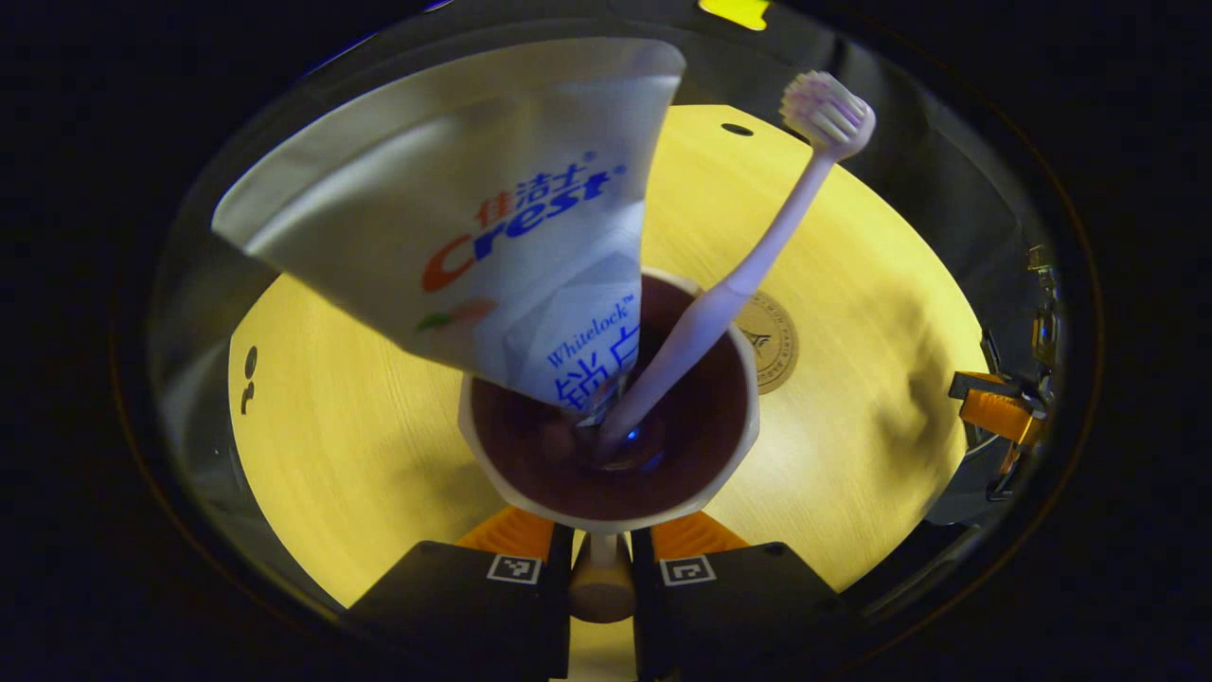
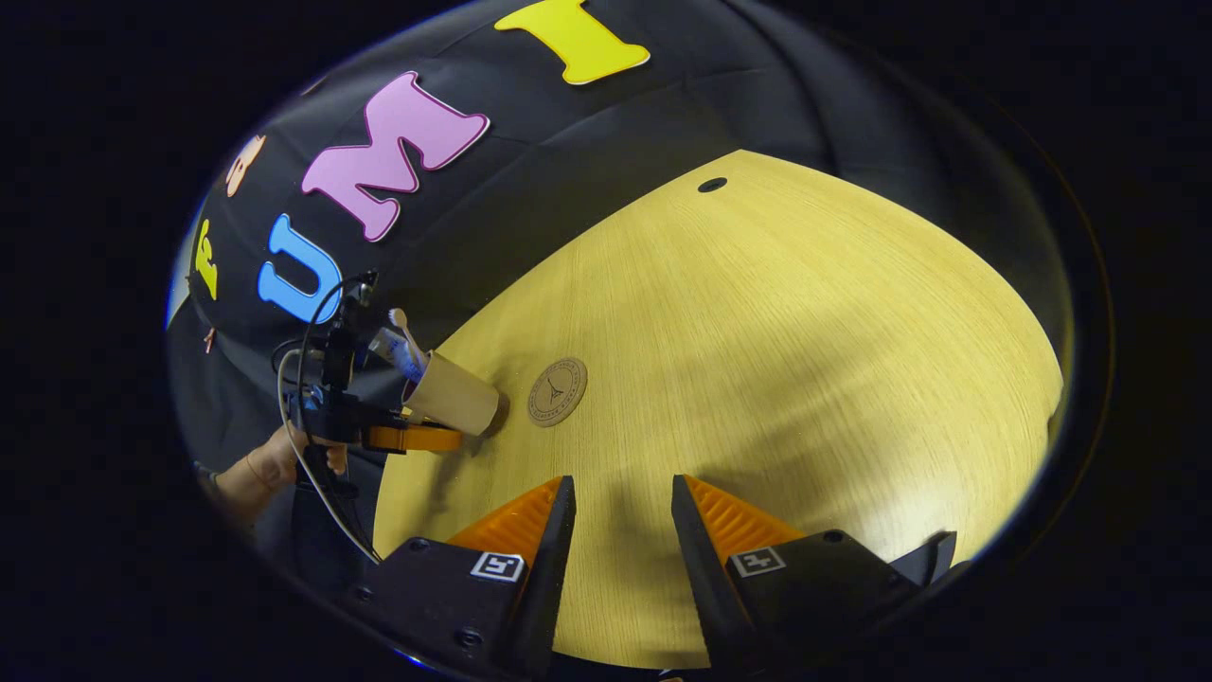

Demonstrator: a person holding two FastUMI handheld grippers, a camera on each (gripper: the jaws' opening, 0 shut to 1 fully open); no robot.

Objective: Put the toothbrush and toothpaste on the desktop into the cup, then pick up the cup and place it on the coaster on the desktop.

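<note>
My left gripper (image 1: 601,568) pinched the handle of the light, rigid, top-heavy cup (image 1: 606,445), toothpaste (image 1: 473,227) and toothbrush (image 1: 748,275) inside, near the coaster (image 1: 772,341); my right gripper (image 2: 615,521) hung open.

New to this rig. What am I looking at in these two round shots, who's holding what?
No robot arm here: a person holds a two-finger gripper in each hand, and a fisheye camera rides on each one, looking along its fingers.

Left gripper view: the left gripper is clamped on the handle of a cup. A toothpaste tube and a toothbrush stand inside the cup.

Right gripper view: the right gripper is open and holds nothing, above the wooden desktop. Farther off you see the other gripper, the hand holding it, and the cup beside the round coaster, not yet on it.
</note>
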